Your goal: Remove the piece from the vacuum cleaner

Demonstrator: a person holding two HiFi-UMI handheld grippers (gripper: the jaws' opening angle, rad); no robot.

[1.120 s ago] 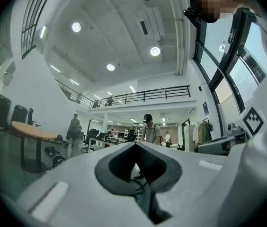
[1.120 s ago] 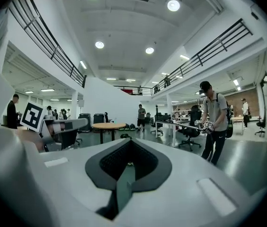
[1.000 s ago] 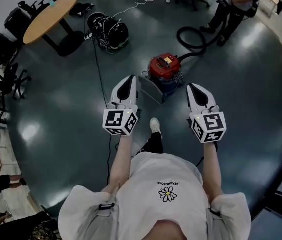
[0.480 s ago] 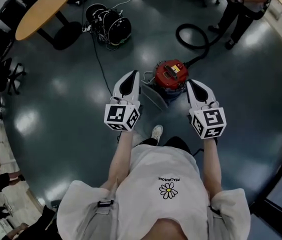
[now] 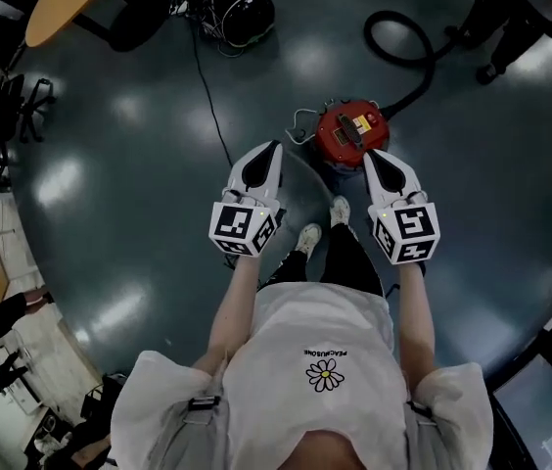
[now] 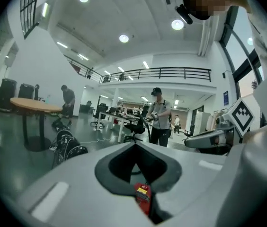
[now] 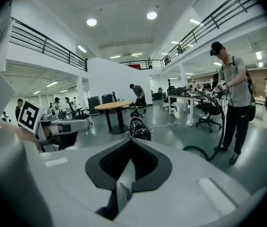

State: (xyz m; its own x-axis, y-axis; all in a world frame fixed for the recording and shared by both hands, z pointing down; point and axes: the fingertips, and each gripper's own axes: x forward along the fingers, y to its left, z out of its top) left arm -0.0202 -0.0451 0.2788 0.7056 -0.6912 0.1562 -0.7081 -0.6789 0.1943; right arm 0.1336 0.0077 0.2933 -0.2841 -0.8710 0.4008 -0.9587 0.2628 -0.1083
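Note:
A red round vacuum cleaner (image 5: pixel 351 135) stands on the dark floor just beyond my two grippers. A black hose (image 5: pixel 403 52) curls from it towards a standing person (image 5: pixel 511 13). A thin wire loop (image 5: pixel 300 125) sticks out at its left side. My left gripper (image 5: pixel 274 149) is shut and empty, with its tip to the left of the vacuum. In the left gripper view a bit of the red vacuum (image 6: pixel 143 195) shows through the slit below the left gripper (image 6: pixel 134 144). My right gripper (image 5: pixel 371 156) is shut and empty, its tip at the vacuum's near right edge; the right gripper (image 7: pixel 131 140) shows its jaws meeting.
A round wooden table (image 5: pixel 66 3) and a black bag (image 5: pixel 227 8) stand at the far left, with a cable (image 5: pixel 209 91) running across the floor. Office chairs (image 5: pixel 7 116) line the left side. My own shoes (image 5: pixel 340 211) are just behind the vacuum. The person (image 7: pixel 233 93) holds the hose.
I have come closer to the vacuum, which now lies right between and just past the gripper tips. Both grippers stay shut and level.

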